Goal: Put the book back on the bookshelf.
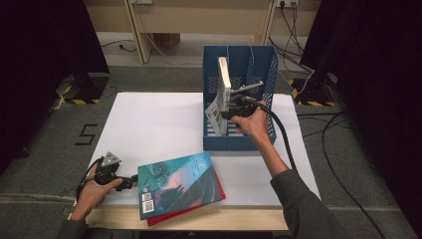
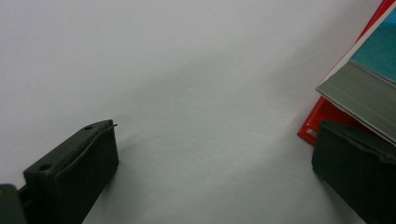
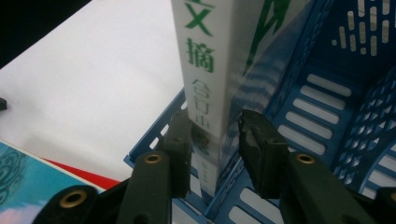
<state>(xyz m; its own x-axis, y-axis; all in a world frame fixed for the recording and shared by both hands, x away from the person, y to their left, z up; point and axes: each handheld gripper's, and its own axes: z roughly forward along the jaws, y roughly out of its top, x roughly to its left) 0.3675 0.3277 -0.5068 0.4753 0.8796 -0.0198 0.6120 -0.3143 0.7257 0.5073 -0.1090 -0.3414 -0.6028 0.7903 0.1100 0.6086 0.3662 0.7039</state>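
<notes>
While the right gripper (image 3: 212, 140) straddles the spine of the white book (image 1: 224, 85), its jaws sit either side of the spine; the left pad looks against it, the right pad shows a thin gap, so this does not read as a firm clamp. The book stands on edge in the left slot of the blue file rack (image 1: 266, 74), at the far right of the white table sheet (image 1: 159, 124), leaning a bit toward its left wall.

Risks, as judgement:
- Loose contact plus a lean: if the jaws spread further, the book could tip sideways against the wall or divider, or slide down crooked.
- Gripper is low, near the rack's front lip; pulling back at an angle could snag the lip and drag or tilt the whole rack, which looks light.
- Cable from the right gripper drapes over the rack's near right side and could catch on it.

Containers: the rack has upright dividers; the left slot holds the white book, the other slots look empty as far as visible.

Left gripper (image 2: 210, 177) is wide open, resting on the sheet at near left, nothing between the jaws. Its right jaw sits just beside the teal book (image 1: 176, 181), which lies on a red book (image 1: 219, 191) at the near edge.
</notes>
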